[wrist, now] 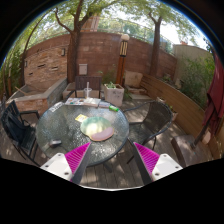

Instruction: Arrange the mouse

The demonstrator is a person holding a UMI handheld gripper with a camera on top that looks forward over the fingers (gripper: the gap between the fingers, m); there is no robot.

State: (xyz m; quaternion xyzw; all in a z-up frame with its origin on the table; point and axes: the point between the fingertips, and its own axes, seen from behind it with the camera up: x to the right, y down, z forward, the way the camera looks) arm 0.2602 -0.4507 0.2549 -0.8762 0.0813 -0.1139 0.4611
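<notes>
Fingers wide apart, empty; mouse on glass table beyond them.

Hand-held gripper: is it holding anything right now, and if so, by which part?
Nothing is held. The hand-held gripper is open, with only empty space between its fingers; the glass table lies beyond them.

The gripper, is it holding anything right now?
No, the gripper is open with nothing between its pink pads, and the round glass table sits ahead of it.
</notes>
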